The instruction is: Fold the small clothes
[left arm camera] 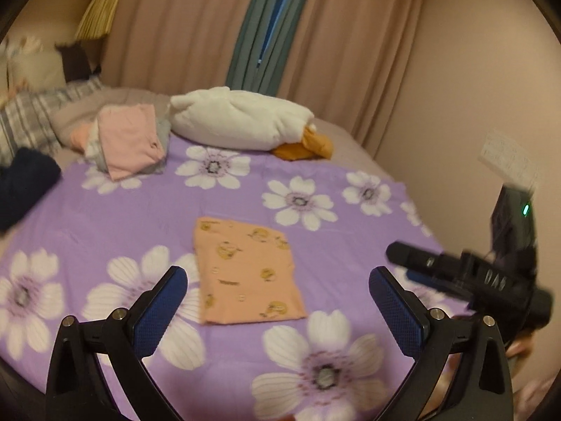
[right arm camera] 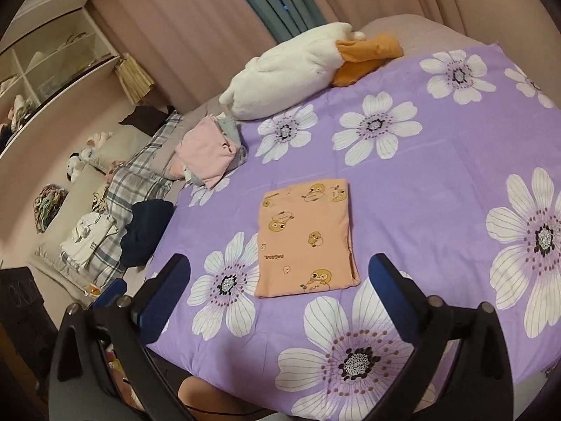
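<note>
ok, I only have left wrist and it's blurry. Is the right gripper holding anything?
Observer: No. The right gripper is open with nothing between its pads. The orange duck-print garment lies flat ahead of it.
Operator: Fold neat?
Observer: Yes, a tidy rectangle. Its stacked layers show along the right edge.
Operator: Any laundry I can't see?
Observer: A white printed garment lies on the plaid bedding at far left, next to a dark navy item.
</note>
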`<control>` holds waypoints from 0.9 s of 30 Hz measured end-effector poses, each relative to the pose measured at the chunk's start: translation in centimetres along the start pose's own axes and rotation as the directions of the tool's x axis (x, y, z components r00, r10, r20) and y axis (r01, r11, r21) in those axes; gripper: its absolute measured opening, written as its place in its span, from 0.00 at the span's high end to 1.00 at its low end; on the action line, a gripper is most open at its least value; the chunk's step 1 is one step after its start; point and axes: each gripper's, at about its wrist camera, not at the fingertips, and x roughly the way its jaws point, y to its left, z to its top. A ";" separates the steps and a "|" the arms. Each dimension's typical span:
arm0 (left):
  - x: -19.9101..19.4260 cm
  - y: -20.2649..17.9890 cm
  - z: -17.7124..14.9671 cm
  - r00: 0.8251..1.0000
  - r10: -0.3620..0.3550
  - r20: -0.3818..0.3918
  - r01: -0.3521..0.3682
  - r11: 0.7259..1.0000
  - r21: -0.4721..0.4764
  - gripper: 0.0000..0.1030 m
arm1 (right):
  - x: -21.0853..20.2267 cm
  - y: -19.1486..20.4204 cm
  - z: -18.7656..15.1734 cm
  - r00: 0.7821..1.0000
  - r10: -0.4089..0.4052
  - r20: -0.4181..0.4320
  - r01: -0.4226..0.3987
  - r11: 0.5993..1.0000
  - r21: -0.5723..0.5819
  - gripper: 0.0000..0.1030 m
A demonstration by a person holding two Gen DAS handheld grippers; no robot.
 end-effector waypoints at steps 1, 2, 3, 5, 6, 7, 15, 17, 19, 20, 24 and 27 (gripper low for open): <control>0.0 0.2 0.0 1.000 0.009 -0.001 -0.009 1.000 -0.016 0.01 | 0.1 0.0 0.1 1.000 0.006 -0.003 -0.006 1.000 -0.008 0.01; -0.1 0.3 0.0 1.000 0.026 0.002 -0.026 0.999 -0.024 0.01 | 0.2 0.0 0.0 1.000 0.007 -0.009 -0.008 1.000 -0.016 0.01; -0.1 0.4 0.0 0.999 0.043 0.006 -0.043 0.999 -0.029 0.01 | 0.2 -0.1 0.1 1.000 0.004 -0.015 -0.005 1.000 -0.018 0.01; 0.0 0.7 0.1 0.998 0.064 0.006 -0.064 0.997 -0.043 0.01 | 0.4 -0.1 0.0 1.000 -0.015 -0.023 0.015 1.000 -0.020 0.00; 0.1 0.8 0.1 0.998 0.061 0.004 -0.061 0.997 -0.049 0.01 | 0.4 -0.1 -0.1 1.000 -0.019 -0.021 0.019 1.000 -0.022 0.00; 0.1 1.0 0.1 0.999 0.052 0.004 -0.052 0.997 -0.053 0.01 | 0.3 -0.1 -0.1 1.000 -0.020 -0.018 0.020 1.000 -0.023 0.00; -0.3 1.3 0.2 0.997 0.043 0.067 -0.038 0.996 -0.076 0.01 | -0.3 1.2 -0.5 0.998 -0.046 0.049 0.051 0.993 -0.106 0.00; -0.4 1.4 0.3 0.996 0.048 0.072 -0.043 0.996 -0.073 0.01 | -0.2 1.2 -0.5 0.997 -0.050 0.059 0.056 0.992 -0.111 0.00; -0.6 1.3 0.3 0.995 0.050 0.080 -0.045 0.997 -0.069 0.01 | 0.0 1.1 -0.5 0.998 -0.033 0.044 0.037 0.994 -0.105 0.00; -0.6 1.3 0.3 0.995 0.054 0.083 -0.048 0.996 -0.069 0.01 | 0.2 1.1 -0.5 0.999 -0.025 0.036 0.028 0.995 -0.100 0.00; -0.8 1.6 0.4 0.993 0.066 0.096 -0.059 0.995 -0.081 0.01 | 0.3 0.9 -0.4 0.999 -0.032 0.043 0.035 0.997 -0.071 0.00; -0.7 1.9 0.5 0.993 0.073 0.088 -0.064 0.993 -0.104 0.01 | 0.0 1.0 -0.5 0.996 -0.056 0.067 0.060 0.996 -0.067 0.00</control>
